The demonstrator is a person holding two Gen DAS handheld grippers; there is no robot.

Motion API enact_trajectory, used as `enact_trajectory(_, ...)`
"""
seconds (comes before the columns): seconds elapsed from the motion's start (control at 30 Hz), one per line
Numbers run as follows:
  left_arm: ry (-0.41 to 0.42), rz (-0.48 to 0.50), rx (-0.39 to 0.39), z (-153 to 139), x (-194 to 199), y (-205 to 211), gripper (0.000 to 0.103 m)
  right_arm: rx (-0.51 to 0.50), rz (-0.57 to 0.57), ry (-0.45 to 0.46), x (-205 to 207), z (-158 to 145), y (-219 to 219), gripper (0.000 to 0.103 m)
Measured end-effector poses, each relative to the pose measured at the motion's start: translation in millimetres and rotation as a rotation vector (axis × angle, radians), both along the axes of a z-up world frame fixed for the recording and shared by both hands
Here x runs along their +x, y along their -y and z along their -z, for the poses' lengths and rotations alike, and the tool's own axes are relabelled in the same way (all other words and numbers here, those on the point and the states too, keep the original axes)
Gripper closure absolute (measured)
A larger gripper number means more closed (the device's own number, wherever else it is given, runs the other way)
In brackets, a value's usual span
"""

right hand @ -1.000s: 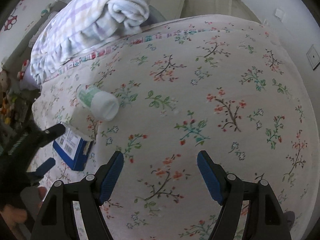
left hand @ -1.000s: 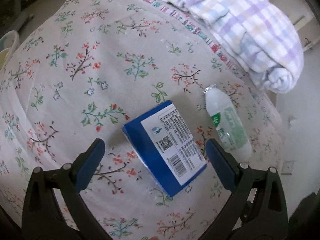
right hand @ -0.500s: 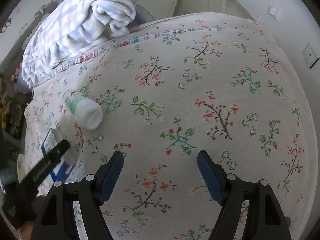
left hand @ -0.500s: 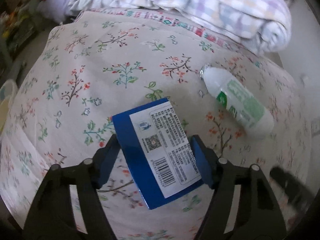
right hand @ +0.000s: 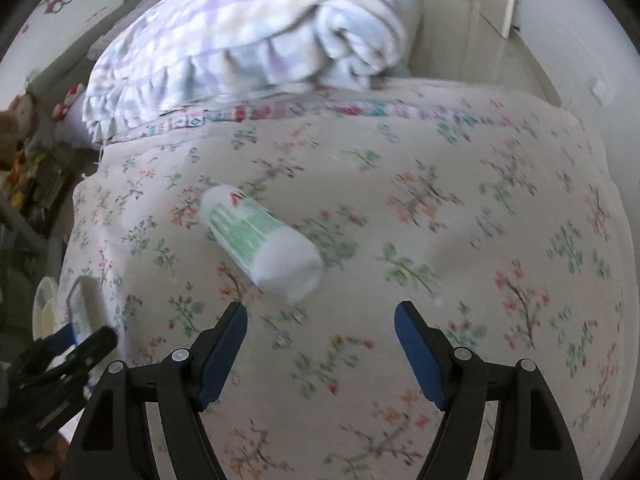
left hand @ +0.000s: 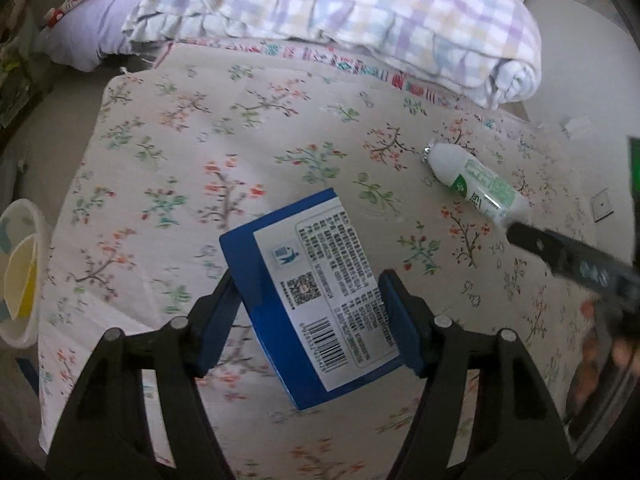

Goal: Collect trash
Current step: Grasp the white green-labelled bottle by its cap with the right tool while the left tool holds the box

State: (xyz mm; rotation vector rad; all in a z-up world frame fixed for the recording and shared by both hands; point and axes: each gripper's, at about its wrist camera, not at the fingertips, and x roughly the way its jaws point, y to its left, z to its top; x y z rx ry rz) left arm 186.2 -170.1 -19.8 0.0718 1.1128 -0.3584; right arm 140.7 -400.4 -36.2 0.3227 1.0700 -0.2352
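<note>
Left tongs [left hand: 310,312] pinching the blue carton [left hand: 308,300] by its two long sides, the printed white label facing the camera; a second earlier these tongs stood spread wide above the carton as it lay flat on the flowered bedspread [left hand: 168,168], and half a second earlier the blue pads [left hand: 396,320] had come against its edges; the carton now appears lifted clear of the cloth, though the gap beneath it cannot be judged for certain; first piece of trash thus taken, and carrying it off to a bin is the likely next step. Right tongs [right hand: 320,340] spread and empty, hovering above the bedspread; the white bottle with a green label [right hand: 260,244] lies on its side just beyond their tips, nearer and more central in the right wrist view than a second earlier, when it lay off to the left; this suggests the right hand is lining up on the bottle as the second piece. Rolled checked blanket [left hand: 360,20] at the head of the bed, well apart from both items; a pale bowl [left hand: 20,272] sits beside the bed at the left edge, its purpose unclear.
</note>
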Motion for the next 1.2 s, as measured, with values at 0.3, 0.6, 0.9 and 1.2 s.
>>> enact_trajectory(0.3, -0.115, -0.044, -0.122, 14, 9, -43, 0.032, -0.082, -0.035, 0.033, 24, -1, -21, 0.026)
enact_trajectory(0.6, -0.109, -0.044, -0.144, 1, 4, -75, 0.032, -0.319, -0.160, -0.032, 33, 11, -61, 0.056)
enact_trajectory(0.9, -0.088, -0.088, -0.186, -13, 6, -107, 0.032, -0.389, -0.244, 0.040, 2, -21, -106, 0.059)
enact_trajectory(1.2, -0.067, -0.137, -0.224, -23, 7, -134, 0.032, -0.278, -0.273, 0.072, -18, -33, -134, 0.060)
